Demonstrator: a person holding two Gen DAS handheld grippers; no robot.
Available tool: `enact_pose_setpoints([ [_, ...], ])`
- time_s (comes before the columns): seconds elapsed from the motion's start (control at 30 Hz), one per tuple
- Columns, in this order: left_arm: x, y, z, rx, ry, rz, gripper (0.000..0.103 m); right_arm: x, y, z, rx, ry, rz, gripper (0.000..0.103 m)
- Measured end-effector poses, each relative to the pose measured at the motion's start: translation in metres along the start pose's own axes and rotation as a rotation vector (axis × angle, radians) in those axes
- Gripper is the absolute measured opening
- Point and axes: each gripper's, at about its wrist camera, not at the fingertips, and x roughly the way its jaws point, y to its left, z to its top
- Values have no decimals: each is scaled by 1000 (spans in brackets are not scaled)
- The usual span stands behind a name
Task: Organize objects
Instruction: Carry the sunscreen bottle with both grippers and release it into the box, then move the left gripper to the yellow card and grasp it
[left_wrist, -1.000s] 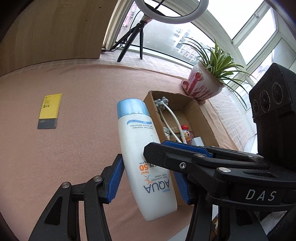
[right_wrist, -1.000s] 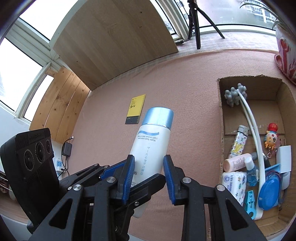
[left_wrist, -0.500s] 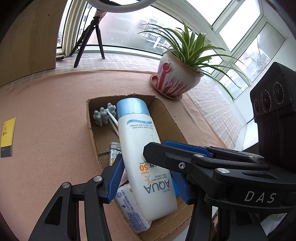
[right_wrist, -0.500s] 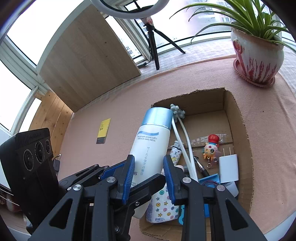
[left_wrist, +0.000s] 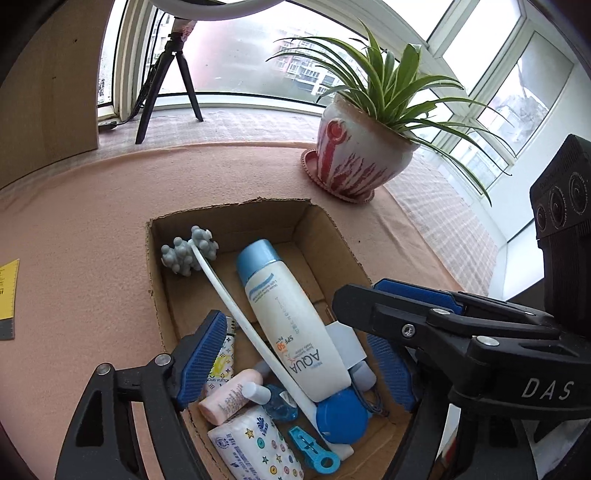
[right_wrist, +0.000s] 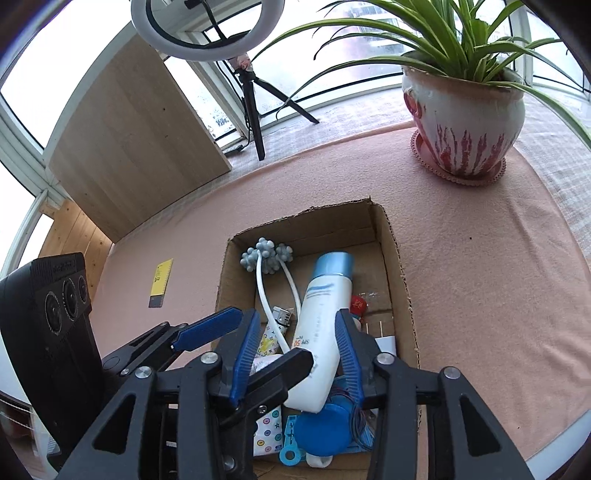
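Note:
A white AQUA sunscreen bottle (left_wrist: 284, 306) with a blue cap lies tilted in the cardboard box (left_wrist: 229, 209), resting on the items inside. In the right wrist view the same bottle (right_wrist: 321, 306) points its cap toward the box's far wall (right_wrist: 314, 232). My left gripper (left_wrist: 295, 354) hangs over the box with its jaws opening. The bottle lies between its blue pads (left_wrist: 201, 354) and touches neither. My right gripper (right_wrist: 297, 332) is opening too, straddling the bottle's lower end with its pads off it.
The box also holds a white massager with grey knobs (left_wrist: 188, 251), a pink tube (left_wrist: 231, 391), a tissue pack (left_wrist: 258, 443) and a blue round lid (left_wrist: 341, 417). A potted plant (right_wrist: 465, 114) stands behind on the right. A yellow ruler (right_wrist: 160, 282) lies left on the pink cloth.
Both grippers carried the bottle from above the cloth to above the box. Their jaws have widened and let it go. It now lies in the box.

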Motion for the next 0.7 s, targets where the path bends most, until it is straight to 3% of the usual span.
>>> enact_pose_setpoints([
  [0.23,-23,23,-10,-28,-2,19,81,0,-5,-2,35,1,29,46],
  [0.7,-82,102,-45,-139,-6,108,81,15,38,-21,1,40,61,46],
])
